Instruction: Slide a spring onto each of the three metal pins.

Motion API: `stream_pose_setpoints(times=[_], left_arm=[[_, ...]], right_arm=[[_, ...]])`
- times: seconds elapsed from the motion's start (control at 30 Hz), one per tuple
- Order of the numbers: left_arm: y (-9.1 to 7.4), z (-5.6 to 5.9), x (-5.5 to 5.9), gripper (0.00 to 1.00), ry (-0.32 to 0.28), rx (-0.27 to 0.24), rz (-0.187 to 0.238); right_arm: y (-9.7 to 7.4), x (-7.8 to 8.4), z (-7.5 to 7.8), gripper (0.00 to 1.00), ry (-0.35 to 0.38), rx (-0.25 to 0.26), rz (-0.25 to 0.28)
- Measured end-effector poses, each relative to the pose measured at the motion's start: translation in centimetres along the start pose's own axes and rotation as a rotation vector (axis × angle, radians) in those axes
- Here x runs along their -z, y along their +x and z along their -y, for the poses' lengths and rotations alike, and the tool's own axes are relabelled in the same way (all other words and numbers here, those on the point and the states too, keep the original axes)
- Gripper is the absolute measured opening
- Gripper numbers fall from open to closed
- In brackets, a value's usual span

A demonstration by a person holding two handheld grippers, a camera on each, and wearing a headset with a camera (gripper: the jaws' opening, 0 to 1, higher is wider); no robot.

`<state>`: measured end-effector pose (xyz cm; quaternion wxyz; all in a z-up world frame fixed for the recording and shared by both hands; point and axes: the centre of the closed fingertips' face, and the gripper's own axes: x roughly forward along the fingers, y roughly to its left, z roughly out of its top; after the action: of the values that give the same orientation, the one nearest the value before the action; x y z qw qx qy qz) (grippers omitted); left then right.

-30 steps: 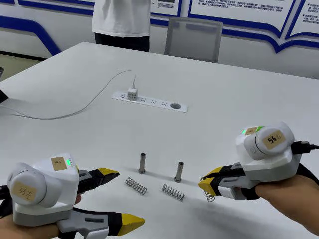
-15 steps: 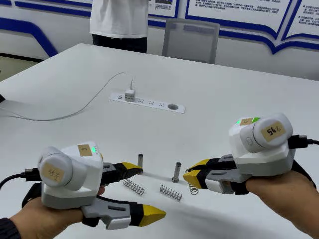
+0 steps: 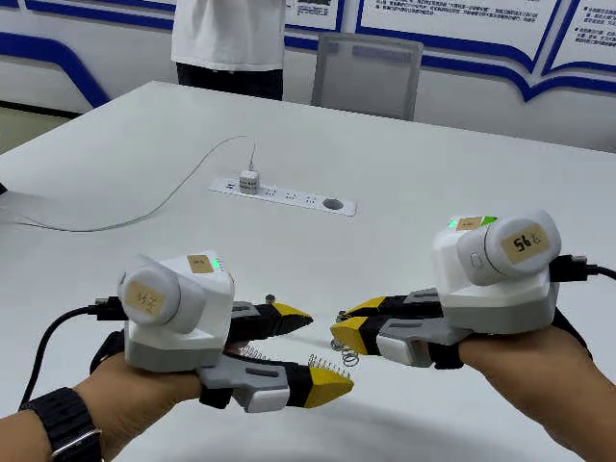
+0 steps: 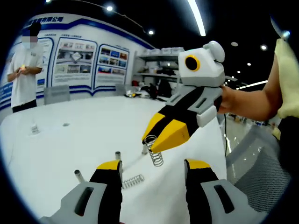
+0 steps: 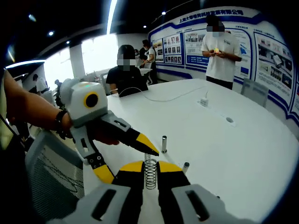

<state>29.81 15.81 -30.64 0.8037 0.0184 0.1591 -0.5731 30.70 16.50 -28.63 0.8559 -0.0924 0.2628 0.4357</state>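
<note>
Since a second earlier, both grippers had drawn inward toward the centre of the head view, and the coil at the right jaws had travelled with them.

Item 1, right gripper (image 3: pixel 339 335): right of centre in the head view. Jaws pressed together on the held spring (image 3: pixel 349 358), which hung just below the yellow tips. In the right gripper view I saw it standing upright between the two pads.

Item 2, left gripper (image 3: pixel 329 350): lower left of centre in the head view. Jaws spread wide with nothing gripped between them, tips pointing toward the right gripper and near it.

Item 3, pins, logged from the left gripper view: nearer pin (image 4: pixel 78 176) at lower left, farther pin (image 4: pixel 117 155) just above the left jaw tip. Both stood upright on the white table (image 3: pixel 433 173) and both were bare. The held spring hung right of the farther pin and apart from it.

Item 4, loose spring (image 4: pixel 133 180): lying flat on the table between my left gripper's jaws, close to the farther pin.

Item 5, background, upper half of the head view: power strip (image 3: pixel 284 195), white charger (image 3: pixel 249 180) plugged into it, cable (image 3: pixel 144 217) trailing left, grey chair (image 3: pixel 366 72), and a standing person (image 3: pixel 228 34) in a white shirt.
</note>
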Motion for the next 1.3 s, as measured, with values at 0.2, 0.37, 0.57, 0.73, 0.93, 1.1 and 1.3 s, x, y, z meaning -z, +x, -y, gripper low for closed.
stream_pose_setpoints(times=[0.2,0.37,0.57,0.73,0.93,1.1,1.3], left_arm=[[0.4,-0.2,-0.1,0.47,-0.023,-0.005,0.008],[0.6,0.1,0.3,0.31,-0.003,0.0,-0.003],[0.7,0.5,0.2,0.21,-0.005,0.01,0.01],[0.7,0.6,-0.1,0.14,-0.012,0.011,0.025],[0.7,0.8,0.2,0.12,0.012,0.006,0.023],[0.7,0.7,0.4,0.11,0.021,0.0,0.018],[0.7,0.6,0.7,0.12,0.027,-0.007,0.014]], right_arm=[[0.0,-0.8,-0.3,0.12,0.018,-0.012,0.035],[0.1,-1.1,-0.5,0.12,0.025,-0.018,0.046],[0.2,-1.2,-1.0,0.12,0.025,-0.027,0.051],[0.2,-1.2,-1.2,0.12,0.022,-0.033,0.052],[0.1,-0.9,-1.3,0.12,0.014,-0.032,0.045],[-0.1,-0.6,-1.3,0.12,0.003,-0.027,0.037],[-0.4,-0.1,-1.3,0.12,-0.011,-0.017,0.027]])
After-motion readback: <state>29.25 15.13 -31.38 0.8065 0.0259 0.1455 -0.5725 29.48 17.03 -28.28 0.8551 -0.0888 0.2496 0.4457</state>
